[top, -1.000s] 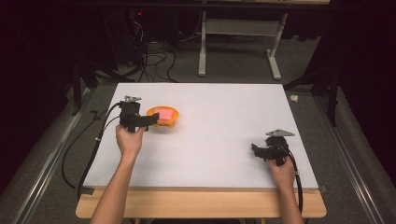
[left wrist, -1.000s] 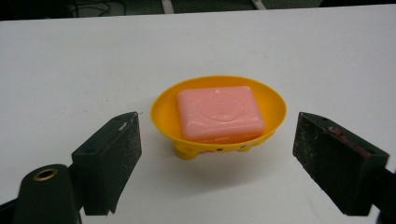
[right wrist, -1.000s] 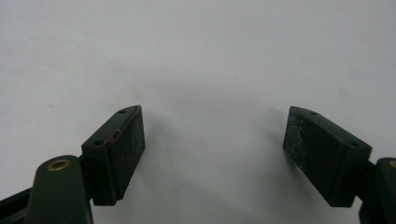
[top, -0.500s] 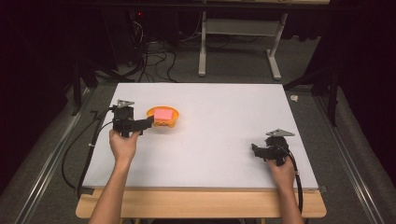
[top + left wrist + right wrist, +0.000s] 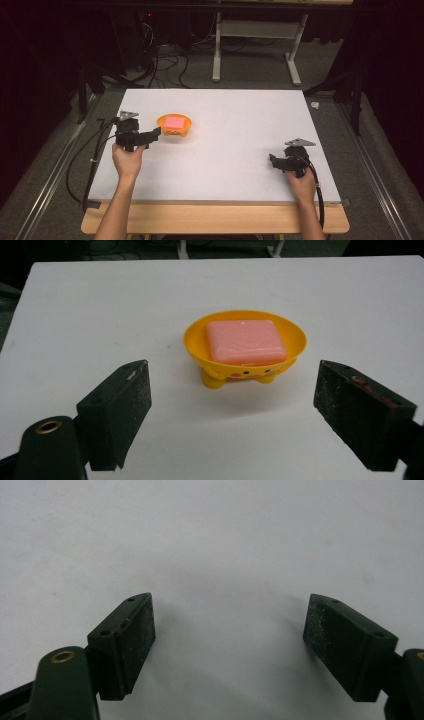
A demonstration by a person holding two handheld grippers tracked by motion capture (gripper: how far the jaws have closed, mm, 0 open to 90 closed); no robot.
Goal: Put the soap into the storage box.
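Note:
A yellow soap dish (image 5: 174, 126) on little feet stands on the left half of the white table (image 5: 235, 130), with a pink bar of soap (image 5: 174, 121) lying in it. My left gripper (image 5: 154, 134) is just left of the dish and points at it, open and holding nothing. In the left gripper view the dish (image 5: 245, 372) and soap (image 5: 246, 341) sit a short way beyond the wide-apart jaws, and my left gripper (image 5: 232, 410) is not touching them. My right gripper (image 5: 272, 160) rests low at the table's right side, open, and in its own view my right gripper (image 5: 227, 635) has bare table between its jaws.
The tabletop's wooden front edge (image 5: 215, 220) runs below both forearms. Cables (image 5: 85, 160) trail off the table's left side to the floor. A white desk frame (image 5: 255, 50) and more cables stand on the floor behind the table.
My left gripper has drawn back to the left and a little toward the person, away from the soap dish. The right gripper has stayed put.

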